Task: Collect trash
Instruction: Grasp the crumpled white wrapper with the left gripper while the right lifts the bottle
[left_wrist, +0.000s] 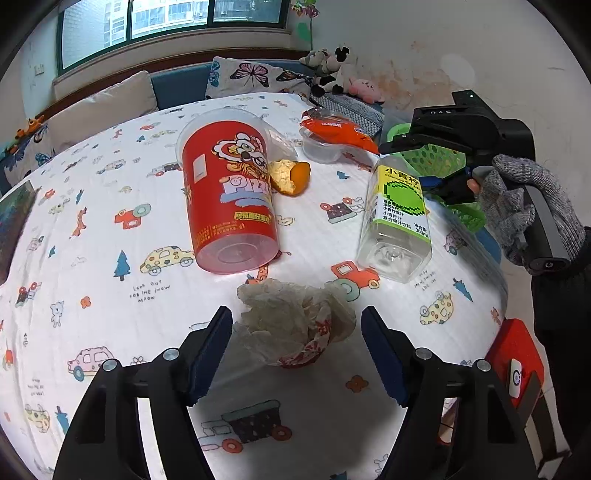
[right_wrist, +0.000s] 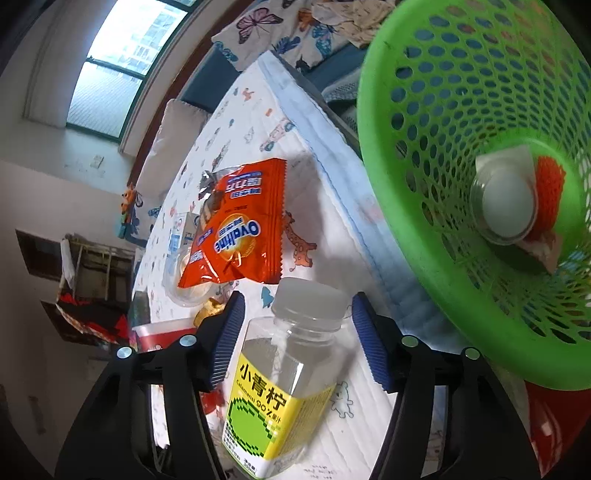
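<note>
A crumpled paper wrapper (left_wrist: 295, 325) lies on the patterned cloth between the fingers of my left gripper (left_wrist: 297, 354), which stands open with a gap at each pad. An empty clear bottle with a yellow-green label (left_wrist: 399, 214) (right_wrist: 280, 387) lies on its side. My right gripper (right_wrist: 297, 339) straddles its cap, open, pads not pressing. Beyond lie a red pizza cup (left_wrist: 229, 192) on its side, an orange peel (left_wrist: 290, 177), and an orange Ovaltine packet (left_wrist: 336, 131) (right_wrist: 240, 225) resting on a clear plastic cup (left_wrist: 321, 149).
A green mesh basket (right_wrist: 424, 110) (left_wrist: 436, 158) sits off the table's right edge, with a small lidded cup (right_wrist: 506, 203) inside. A gloved hand (left_wrist: 517, 206) holds the right gripper. Pillows (left_wrist: 255, 77) and plush toys (left_wrist: 332, 70) line the far side.
</note>
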